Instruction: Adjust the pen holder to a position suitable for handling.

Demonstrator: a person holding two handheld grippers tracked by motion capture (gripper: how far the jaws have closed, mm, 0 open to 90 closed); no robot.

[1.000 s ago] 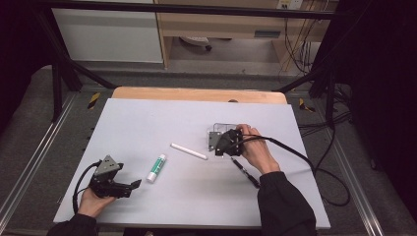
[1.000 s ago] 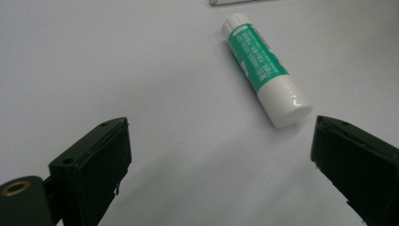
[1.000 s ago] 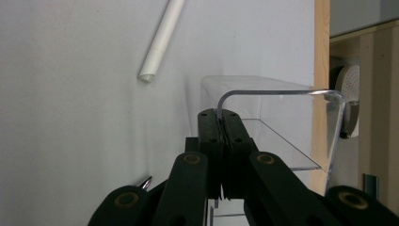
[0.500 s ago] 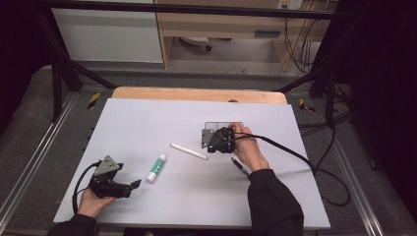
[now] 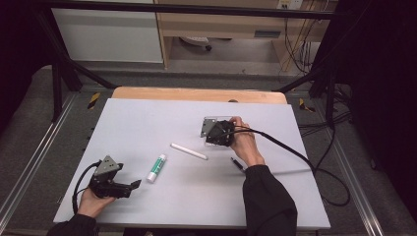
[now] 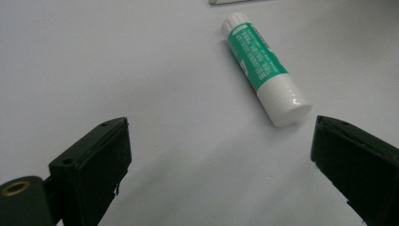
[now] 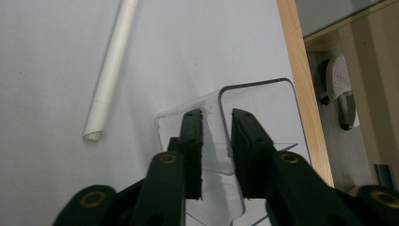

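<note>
Right gripper [image 5: 212,132] sits toward the far right part of the bench [image 5: 147,113], held in the person's right hand [image 5: 246,145], with its cable trailing off over the right edge. In the right gripper view its 2 black jaws are drawn close on the upright wall of a clear plastic box [image 7: 256,117], 1 jaw inside the wall and 1 outside, so the right gripper [image 7: 217,141] is pinching that wall. The clear plastic box [image 5: 210,125] lies on the bench directly under and ahead of this gripper, its open corner pointing toward the wooden far edge.

A white tube [image 5: 189,151] lies flat near the middle of the bench, just to the left of the box and apart from it; in the right gripper view the white tube [image 7: 110,70] runs diagonally beside the jaws, untouched. A dark pen [image 5: 237,164] lies by the right wrist.

Near the front left corner, the left gripper [image 5: 129,187] rests in the left hand [image 5: 91,201], its jaws spread wide. A green and white glue stick [image 5: 156,167] lies just beyond them; in the left gripper view the glue stick [image 6: 263,68] lies ahead of the open left gripper [image 6: 219,160], closer to the right jaw, touching neither.
</note>
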